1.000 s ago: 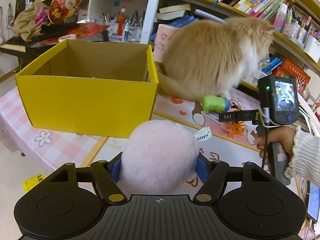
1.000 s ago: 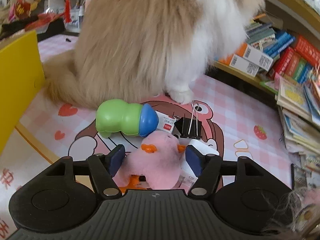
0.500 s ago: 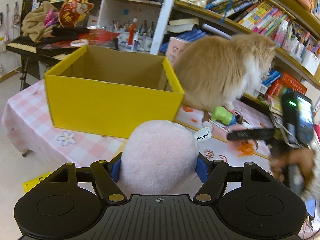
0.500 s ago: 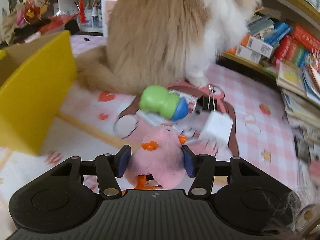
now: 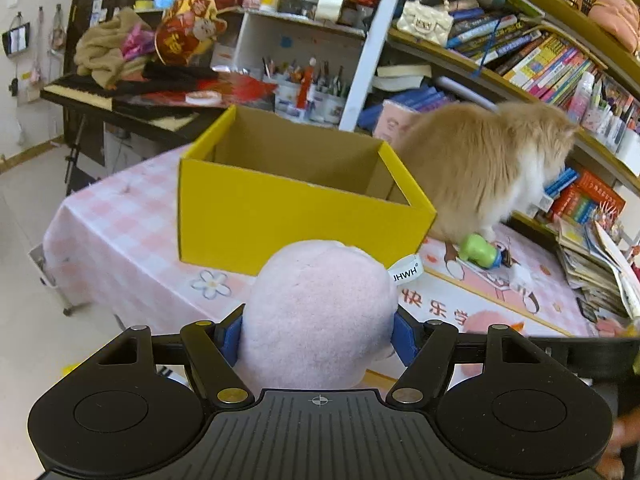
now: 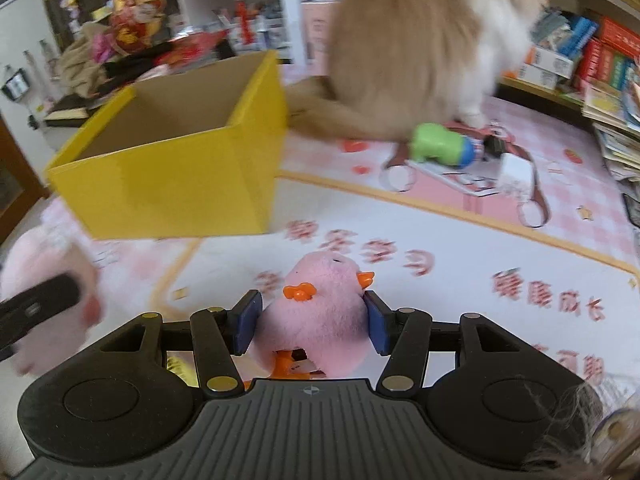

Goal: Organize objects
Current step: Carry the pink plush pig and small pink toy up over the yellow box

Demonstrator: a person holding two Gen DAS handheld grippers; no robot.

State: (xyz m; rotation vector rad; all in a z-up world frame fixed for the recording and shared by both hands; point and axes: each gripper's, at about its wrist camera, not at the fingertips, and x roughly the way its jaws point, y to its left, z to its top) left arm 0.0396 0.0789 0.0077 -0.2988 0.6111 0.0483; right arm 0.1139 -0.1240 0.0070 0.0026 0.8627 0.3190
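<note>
A pink plush ball sits clamped between the blue pads of the left tool, its jaws about half spread and pressing on both flanks of the toy, a white tag reading "JHWH" sticking out at its right. The ball hangs above the near edge of the counter, just short of the yellow cardboard box, whose open top shows a bare brown inside.

The right tool grips a smaller pink plush chick with an orange beak and orange feet; its jaws have just been closing and the blue pads now press on the toy's sides. The chick is held over the white panel of the pink checked cloth, with the box ahead and to the left.

Behind the box, a ginger-and-white cat stands on the counter facing the bookshelves. Near its paws lie a green and blue toy bottle, a black binder clip and a small white block, all well apart from both tools. The right-hand view is blurred, so finer detail is lost.
</note>
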